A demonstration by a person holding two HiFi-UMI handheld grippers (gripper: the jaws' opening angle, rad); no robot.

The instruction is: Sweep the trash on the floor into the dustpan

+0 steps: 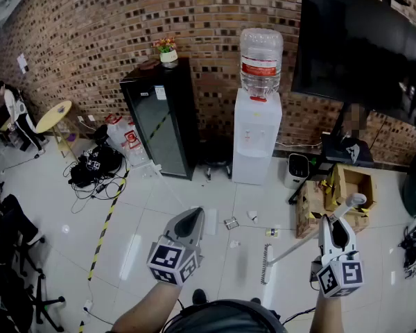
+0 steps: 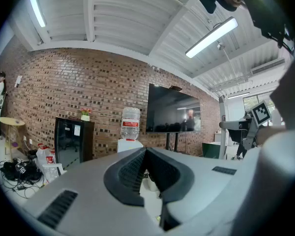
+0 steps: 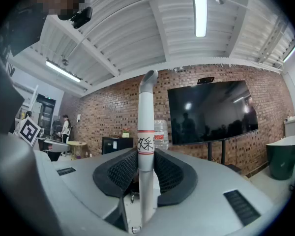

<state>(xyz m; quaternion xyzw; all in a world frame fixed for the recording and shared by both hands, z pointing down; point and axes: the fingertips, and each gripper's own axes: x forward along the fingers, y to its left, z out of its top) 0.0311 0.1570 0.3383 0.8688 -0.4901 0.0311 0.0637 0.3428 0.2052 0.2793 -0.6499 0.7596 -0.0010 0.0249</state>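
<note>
Trash scraps (image 1: 231, 223) are lying scattered on the floor (image 1: 159, 214) in front of the water dispenser (image 1: 257, 136). Your right hand-held gripper (image 1: 336, 233) is clamping the broom handle (image 3: 146, 132). Your left hand-held gripper (image 1: 189, 222) is riding closed and empty. No dustpan is showing. Best bet: be pressing the brush head (image 1: 266, 263) flat and gathering with short strokes.

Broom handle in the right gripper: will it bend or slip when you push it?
Probably stiff: the broom handle runs straight, with no sag. It likely won't slip much, since the right gripper has ribbed fingers shut on it. It looks thin and long, so probably light but wobbly at the far end.
</note>
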